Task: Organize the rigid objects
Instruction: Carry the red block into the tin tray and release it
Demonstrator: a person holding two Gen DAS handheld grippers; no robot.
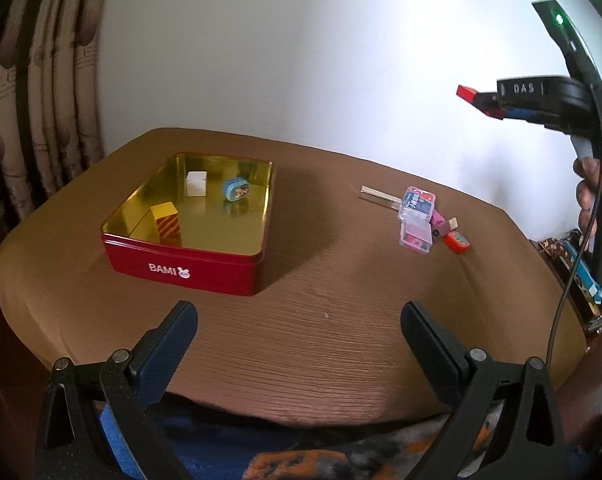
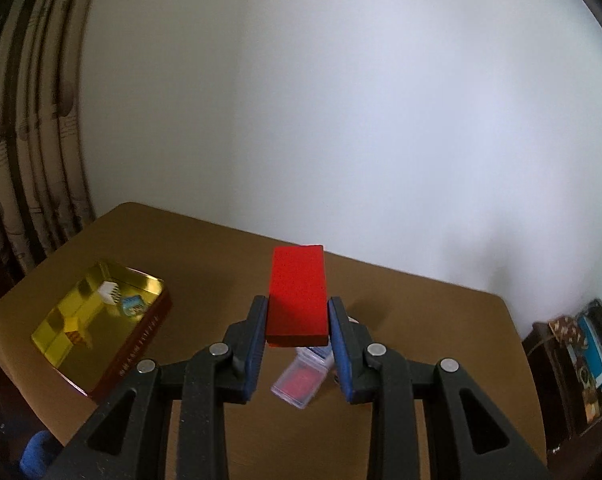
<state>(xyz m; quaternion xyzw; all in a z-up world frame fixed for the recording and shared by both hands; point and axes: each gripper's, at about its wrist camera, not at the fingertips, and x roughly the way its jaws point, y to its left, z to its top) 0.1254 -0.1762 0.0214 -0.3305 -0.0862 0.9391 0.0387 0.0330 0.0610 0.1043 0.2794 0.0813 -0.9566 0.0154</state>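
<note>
Both grippers are matte black plastic frames with triangular cutouts and shiny round silver rivets; left gripper (image 1: pixel 299 322) and right gripper (image 2: pixel 297 322) have dark blue finger pads. The right one's body reads "DAS", with a green light, black cable, bare-skinned hand (image 1: pixel 593 196).

Clear case (image 2: pixel 299 385) partly behind red block (image 2: pixel 298 296)

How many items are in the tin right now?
3, all in the tin: a white block at the back, a blue oval piece to its right, and a yellow striped block near the front left. Nothing seems hidden.
</note>
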